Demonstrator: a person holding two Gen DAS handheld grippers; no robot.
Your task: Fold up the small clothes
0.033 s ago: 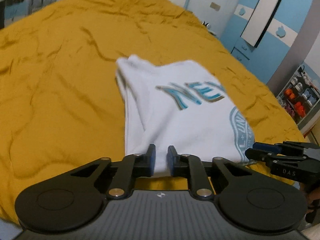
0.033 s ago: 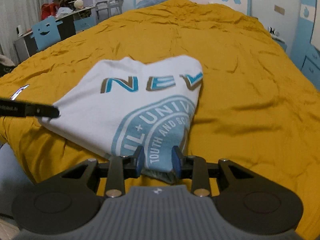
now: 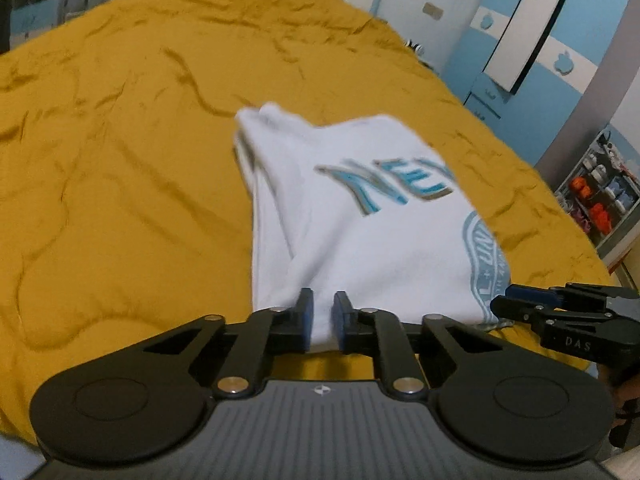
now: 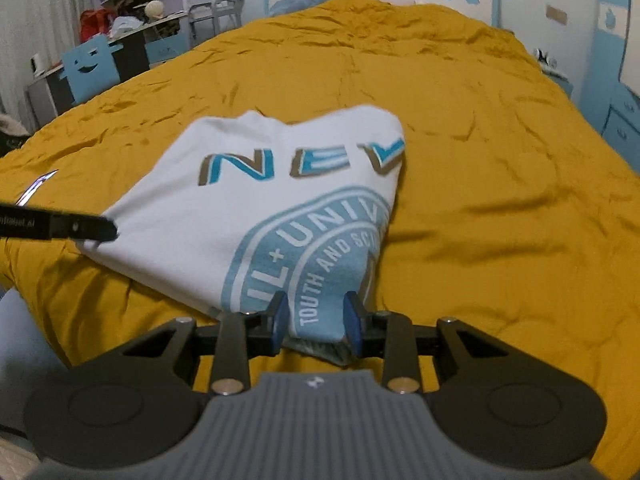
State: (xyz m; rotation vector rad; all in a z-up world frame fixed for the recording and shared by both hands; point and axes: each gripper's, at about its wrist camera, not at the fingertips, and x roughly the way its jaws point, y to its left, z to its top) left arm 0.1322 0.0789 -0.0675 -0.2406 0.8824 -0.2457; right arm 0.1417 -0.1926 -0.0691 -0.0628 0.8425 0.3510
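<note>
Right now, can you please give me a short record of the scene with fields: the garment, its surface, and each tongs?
garment: white T-shirt, partly folded, blue print facing up
surface: mustard-yellow bedcover, wrinkled
left tongs: closed on the near edge of the shirt, at its plain white side
right tongs: closed on the near edge, at the round blue emblem
shirt position: near edge held by both tongs, far part appears to rest on the bedcover
background: blue and white furniture, details blurred
</note>
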